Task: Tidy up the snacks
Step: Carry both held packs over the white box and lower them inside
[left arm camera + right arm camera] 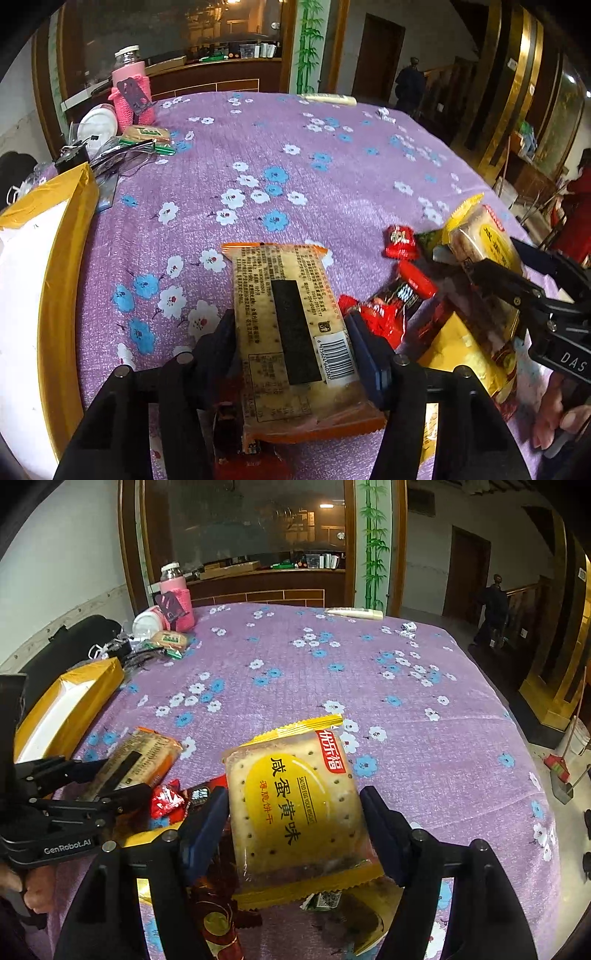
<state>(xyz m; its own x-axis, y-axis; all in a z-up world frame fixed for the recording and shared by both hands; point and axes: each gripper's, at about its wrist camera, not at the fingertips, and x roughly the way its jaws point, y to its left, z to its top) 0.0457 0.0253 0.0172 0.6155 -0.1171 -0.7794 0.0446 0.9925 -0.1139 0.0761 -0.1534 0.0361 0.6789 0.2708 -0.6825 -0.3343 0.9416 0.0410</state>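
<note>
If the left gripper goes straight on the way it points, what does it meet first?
Probably only the purple tablecloth: beyond the cracker pack held in the left gripper no snack lies in line, though depth is unclear.

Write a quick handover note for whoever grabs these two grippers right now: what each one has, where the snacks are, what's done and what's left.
Left gripper: shut on the orange cracker pack, lifted over the purple tablecloth.
Right gripper: around the yellow egg-yolk biscuit pack; its left pad touches, the right shows a gap, so check the hold.
Red candies and other wrappers lie loose between the grippers.
The gold-edged box sits to the left.
Done: two packs picked up.
Left: place both and sort the rest.
</note>
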